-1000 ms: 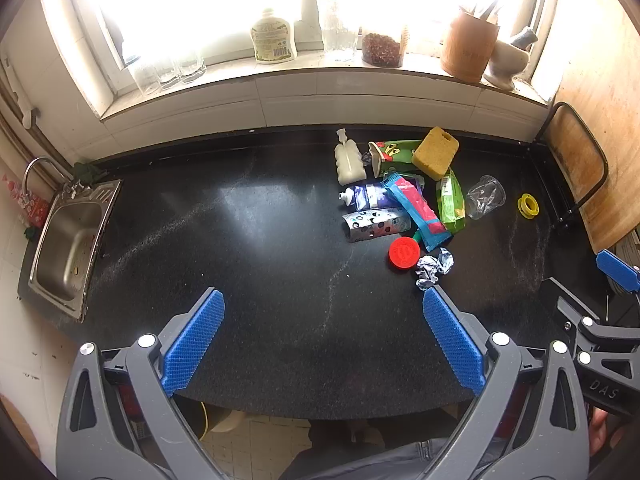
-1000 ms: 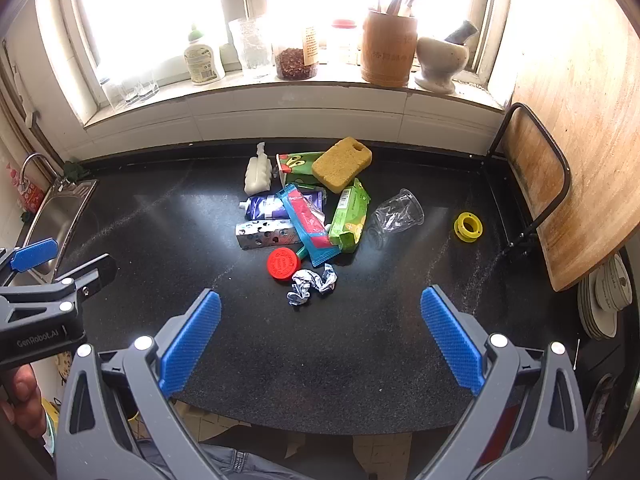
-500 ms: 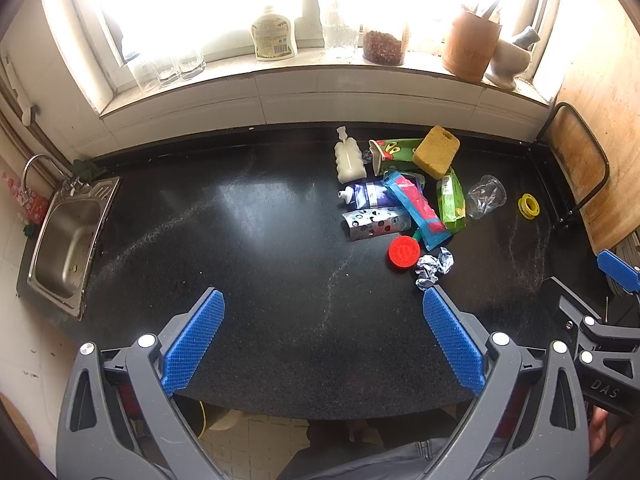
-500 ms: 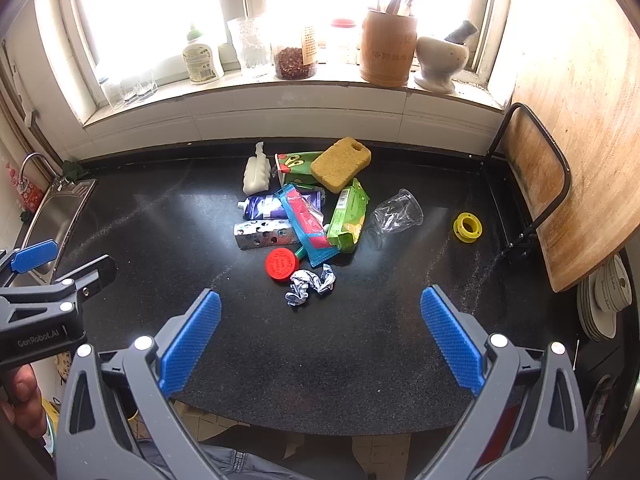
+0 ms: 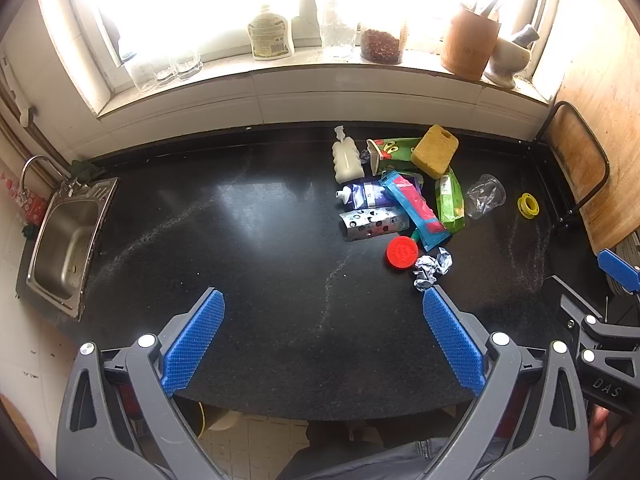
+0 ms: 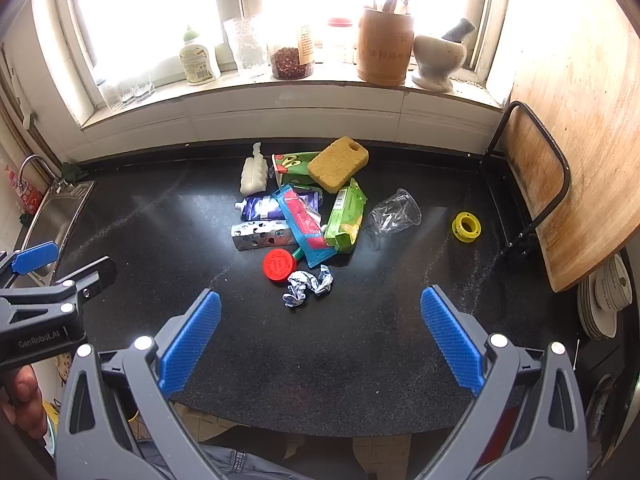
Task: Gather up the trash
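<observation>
We hold the left gripper [image 5: 323,338] and right gripper [image 6: 320,338] above the near edge of the desk [image 5: 240,240], both jaws wide and empty. The trash [image 6: 304,212] lies heaped toward the desk's far side. Only the left view shows the whole sink [image 5: 66,240]; only the right shows stacked plates [image 6: 606,300].

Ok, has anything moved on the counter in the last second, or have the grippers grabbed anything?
Nothing visibly changed. The left gripper and right gripper hang open and empty over the black counter, and the trash pile lies untouched.
</observation>
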Demonstrator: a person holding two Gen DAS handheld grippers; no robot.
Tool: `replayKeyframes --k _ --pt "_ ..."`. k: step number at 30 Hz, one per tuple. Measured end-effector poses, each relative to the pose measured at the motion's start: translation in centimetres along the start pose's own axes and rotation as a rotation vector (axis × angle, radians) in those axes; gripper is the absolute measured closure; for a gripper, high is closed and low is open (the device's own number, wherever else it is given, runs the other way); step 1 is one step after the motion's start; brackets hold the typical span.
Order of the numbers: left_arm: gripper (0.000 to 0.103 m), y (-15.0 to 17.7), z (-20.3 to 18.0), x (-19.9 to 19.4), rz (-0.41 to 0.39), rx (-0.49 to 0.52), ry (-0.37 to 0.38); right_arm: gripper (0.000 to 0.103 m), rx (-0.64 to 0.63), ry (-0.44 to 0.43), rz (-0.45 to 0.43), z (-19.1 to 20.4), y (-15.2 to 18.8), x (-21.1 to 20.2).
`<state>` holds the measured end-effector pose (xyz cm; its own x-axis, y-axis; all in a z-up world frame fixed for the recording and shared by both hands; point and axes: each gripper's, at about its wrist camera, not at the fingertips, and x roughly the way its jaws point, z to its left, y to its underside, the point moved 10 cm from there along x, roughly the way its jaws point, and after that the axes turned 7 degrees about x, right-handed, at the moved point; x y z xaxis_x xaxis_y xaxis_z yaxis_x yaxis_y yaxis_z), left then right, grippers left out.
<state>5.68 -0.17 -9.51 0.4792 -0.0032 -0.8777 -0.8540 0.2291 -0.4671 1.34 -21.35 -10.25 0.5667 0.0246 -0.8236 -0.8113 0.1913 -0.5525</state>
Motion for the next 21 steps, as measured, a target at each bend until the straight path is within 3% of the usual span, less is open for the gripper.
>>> replayKeyframes --k 21 --pt "0.006 -0.6 -0.4 0.2 0.0 0.002 0.003 0.006 -0.001 0.003 0.001 -0.2 -0.3 -0.1"
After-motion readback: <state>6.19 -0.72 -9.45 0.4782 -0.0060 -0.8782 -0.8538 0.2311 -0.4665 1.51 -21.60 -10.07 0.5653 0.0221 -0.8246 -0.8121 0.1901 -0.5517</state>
